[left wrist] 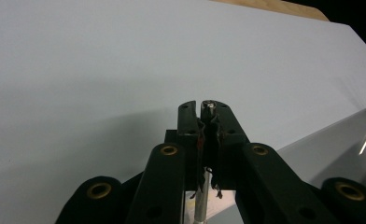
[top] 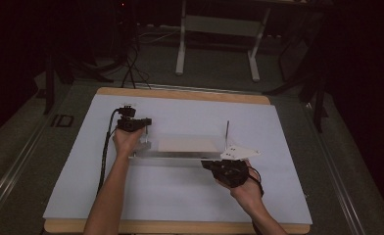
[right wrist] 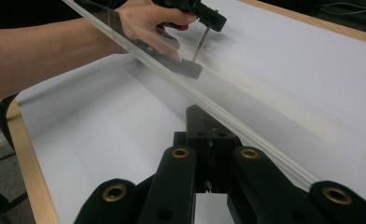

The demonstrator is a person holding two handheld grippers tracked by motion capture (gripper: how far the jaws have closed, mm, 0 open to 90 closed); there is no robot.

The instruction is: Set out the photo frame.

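Closest to me in the high view are my two forearms, coming up onto the white sheet (top: 180, 196) that covers the table, and everything that matters sits around the clear acrylic panel (top: 180, 147) lying flat in the middle of that sheet. At the panel's left end my left gripper (top: 142, 122) has its jaws pressed together on a thin metal rod (left wrist: 210, 106) standing upright there; in the left gripper view the rod's tip shows right between the pads, so I read that as a firm pinch. At the panel's near right corner my right gripper (top: 210, 165) also has its jaws closed, seemingly on the panel's edge (right wrist: 246, 128), though in the right gripper view the contact itself is hard to make out. A second rod (top: 227, 133) stands upright at the panel's right end, free of either gripper. My judgement: both rods are already up at the two ends of the panel, so the work is well underway, and the left rod appears to be in the middle of seating or tightening. What is left, as far as I can tell, is finishing that rod and letting go; whether the right one is fully fixed I cannot see.
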